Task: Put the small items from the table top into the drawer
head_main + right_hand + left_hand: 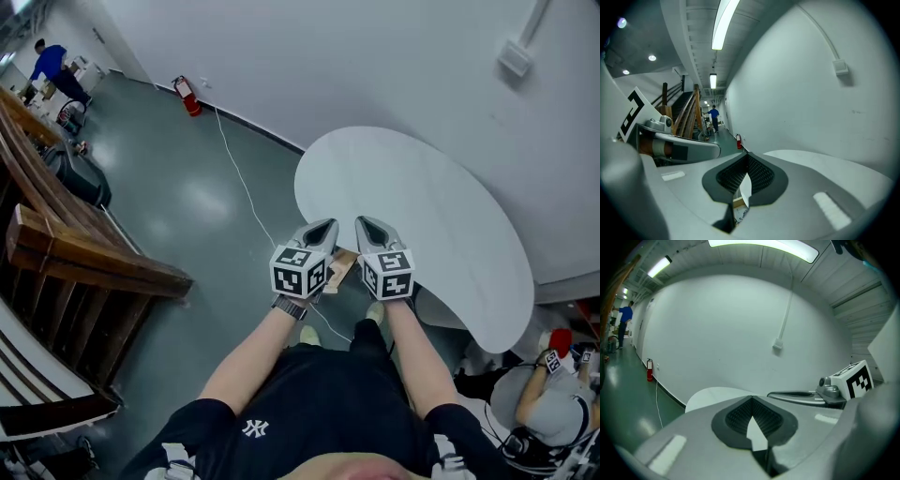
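Red extinguisher (186,96) against wall (375,56); white cable (241,178) across grey floor (159,202); wooden stair rail (94,258) at left; person in blue (52,66) far off.

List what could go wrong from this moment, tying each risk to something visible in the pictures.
1. The white cable runs across the floor to the person's feet; a step toward the table might snag it.
2. The left hand-held gripper and right hand-held gripper are shut, empty and close side by side; they could knock together, and both must open before any pick.
3. A seated person beside the table's right end could get bumped.
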Demonstrator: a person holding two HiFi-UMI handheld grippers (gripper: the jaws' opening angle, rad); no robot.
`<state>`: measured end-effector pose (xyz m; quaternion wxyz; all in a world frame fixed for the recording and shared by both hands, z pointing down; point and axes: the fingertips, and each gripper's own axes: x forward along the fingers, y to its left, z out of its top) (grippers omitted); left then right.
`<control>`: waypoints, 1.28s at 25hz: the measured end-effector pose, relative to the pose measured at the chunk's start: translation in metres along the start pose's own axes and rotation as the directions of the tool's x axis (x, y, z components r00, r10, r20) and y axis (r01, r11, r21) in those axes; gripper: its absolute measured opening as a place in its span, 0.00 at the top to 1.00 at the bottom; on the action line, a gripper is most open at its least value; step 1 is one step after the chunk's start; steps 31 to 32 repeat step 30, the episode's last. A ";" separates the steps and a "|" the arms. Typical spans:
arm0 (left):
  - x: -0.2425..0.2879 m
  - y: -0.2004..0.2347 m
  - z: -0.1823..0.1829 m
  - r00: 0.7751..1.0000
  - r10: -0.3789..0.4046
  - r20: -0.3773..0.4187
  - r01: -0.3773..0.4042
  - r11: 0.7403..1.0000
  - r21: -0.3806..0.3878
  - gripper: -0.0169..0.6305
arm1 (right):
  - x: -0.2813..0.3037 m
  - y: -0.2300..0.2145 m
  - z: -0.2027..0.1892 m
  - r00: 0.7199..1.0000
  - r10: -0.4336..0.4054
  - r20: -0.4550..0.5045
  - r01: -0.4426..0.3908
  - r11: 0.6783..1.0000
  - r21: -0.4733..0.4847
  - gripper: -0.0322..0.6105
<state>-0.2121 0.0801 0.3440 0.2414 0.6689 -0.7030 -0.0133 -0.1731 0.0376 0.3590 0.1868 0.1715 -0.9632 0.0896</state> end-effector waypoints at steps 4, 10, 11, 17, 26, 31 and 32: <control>-0.002 -0.013 0.029 0.999 -0.014 0.040 0.013 1.000 0.019 0.97 | -0.014 -0.009 0.030 0.999 -0.006 0.046 0.005 1.000 0.007 0.91; -0.012 -0.027 0.068 0.994 -0.052 0.097 0.046 0.997 0.059 0.97 | -0.023 -0.006 0.059 0.995 -0.014 0.096 0.015 1.000 -0.007 0.91; -0.013 -0.029 0.072 0.993 -0.055 0.102 0.049 0.997 0.065 0.97 | -0.024 -0.005 0.062 0.995 -0.015 0.100 0.016 1.000 -0.010 0.91; -0.018 -0.037 0.080 0.990 -0.066 0.121 0.057 0.995 0.077 0.97 | -0.031 -0.005 0.067 0.993 -0.024 0.113 0.026 0.999 -0.021 0.91; -0.024 -0.032 0.086 0.988 -0.071 0.139 0.061 0.995 0.078 0.97 | -0.031 0.001 0.073 0.991 -0.037 0.125 0.042 0.998 -0.041 0.91; -0.024 -0.030 0.094 0.986 -0.080 0.149 0.064 0.992 0.107 0.97 | -0.028 0.000 0.081 0.988 -0.048 0.147 0.055 0.997 -0.044 0.91; -0.024 -0.030 0.094 0.986 -0.080 0.149 0.064 0.992 0.107 0.97 | -0.028 0.000 0.081 0.988 -0.048 0.147 0.055 0.997 -0.044 0.91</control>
